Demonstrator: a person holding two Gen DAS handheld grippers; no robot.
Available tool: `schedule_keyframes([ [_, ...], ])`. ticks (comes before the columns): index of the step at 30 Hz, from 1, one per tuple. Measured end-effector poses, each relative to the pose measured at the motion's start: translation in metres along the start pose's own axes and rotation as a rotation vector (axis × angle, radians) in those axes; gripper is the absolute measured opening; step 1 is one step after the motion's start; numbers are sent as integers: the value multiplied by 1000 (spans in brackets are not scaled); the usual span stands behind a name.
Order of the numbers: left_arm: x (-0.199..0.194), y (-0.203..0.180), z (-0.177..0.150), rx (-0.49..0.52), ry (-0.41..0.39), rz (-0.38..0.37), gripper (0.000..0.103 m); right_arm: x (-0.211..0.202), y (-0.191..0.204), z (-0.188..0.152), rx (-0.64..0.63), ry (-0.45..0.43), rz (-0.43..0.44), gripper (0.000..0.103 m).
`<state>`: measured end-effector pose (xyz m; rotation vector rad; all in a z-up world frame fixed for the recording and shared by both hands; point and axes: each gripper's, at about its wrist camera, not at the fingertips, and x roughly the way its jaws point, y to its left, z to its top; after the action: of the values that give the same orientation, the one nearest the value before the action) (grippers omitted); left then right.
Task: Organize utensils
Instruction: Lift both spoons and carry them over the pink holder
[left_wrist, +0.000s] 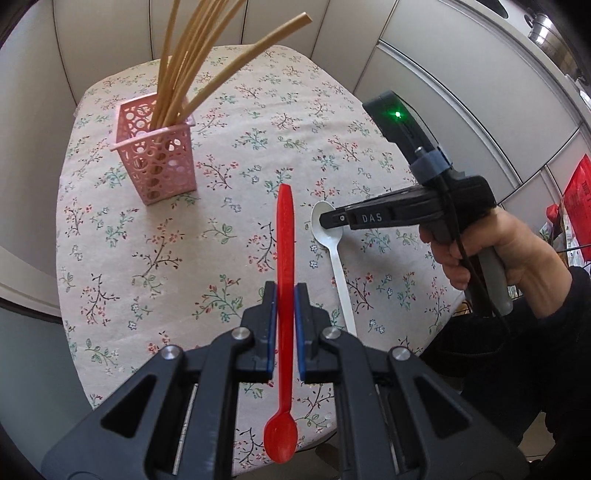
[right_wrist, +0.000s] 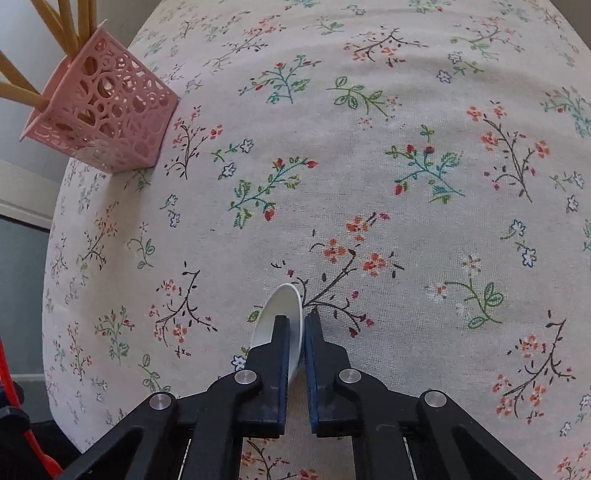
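My left gripper (left_wrist: 285, 291) is shut on a red plastic spoon (left_wrist: 284, 236), held above the table with its handle pointing forward and its bowl hanging back near the camera. My right gripper (right_wrist: 297, 321) is shut on the bowl of a white plastic spoon (right_wrist: 282, 306), which lies on the floral tablecloth; in the left wrist view its tip (left_wrist: 332, 218) sits on the white spoon (left_wrist: 338, 266), right of the red one. A pink perforated holder (left_wrist: 155, 155) with several wooden chopsticks (left_wrist: 184, 70) stands at the far left, also in the right wrist view (right_wrist: 107, 107).
The round table (left_wrist: 184, 258) wears a floral cloth, and its edge (right_wrist: 55, 258) drops off at the left. White cabinet doors (left_wrist: 443, 74) stand behind and to the right. A red bag (left_wrist: 578, 192) hangs at the far right.
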<state>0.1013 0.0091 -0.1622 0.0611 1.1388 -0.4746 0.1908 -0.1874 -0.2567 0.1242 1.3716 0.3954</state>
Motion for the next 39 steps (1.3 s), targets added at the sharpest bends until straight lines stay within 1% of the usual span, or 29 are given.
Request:
schedule_keyframes([
  [3, -7, 5, 2, -14, -17, 6, 10, -3, 4, -2, -12, -21, -15, 4],
  [6, -25, 13, 7, -36, -73, 20, 10, -16, 6, -4, 0, -66, -26, 4],
  [9, -55, 28, 18, -83, -183, 54, 10, -37, 12, -6, 6, -129, -23, 4],
  [12, -79, 46, 31, -133, -317, 142, 10, -63, 17, -6, 10, -206, -14, 4],
  [14, -87, 58, 40, -193, -389, 151, 10, -78, 22, -4, 19, -255, -3, 4],
  [17, -90, 73, 56, -264, -485, 185, 10, -98, 27, -1, 33, -309, 15, 4],
  [20, -84, 82, 74, -313, -560, 214, 10, -113, 28, 5, 33, -343, 29, 4],
  [25, -71, 88, 100, -336, -702, 250, 10, -126, 22, 14, 61, -370, 78, 4],
  [27, -65, 88, 107, -341, -739, 258, 10, -133, 17, 17, 74, -383, 89, 4],
  [30, -51, 91, 116, -329, -767, 300, 10, -139, 12, 21, 85, -402, 100, 4],
  [34, -32, 97, 120, -305, -772, 310, 10, -142, 11, 23, 81, -406, 117, 4],
  [37, -23, 98, 120, -264, -768, 345, 10, -145, 12, 23, 79, -413, 130, 4],
  [39, -18, 100, 119, -260, -758, 344, 10, -146, 12, 23, 80, -417, 133, 4],
])
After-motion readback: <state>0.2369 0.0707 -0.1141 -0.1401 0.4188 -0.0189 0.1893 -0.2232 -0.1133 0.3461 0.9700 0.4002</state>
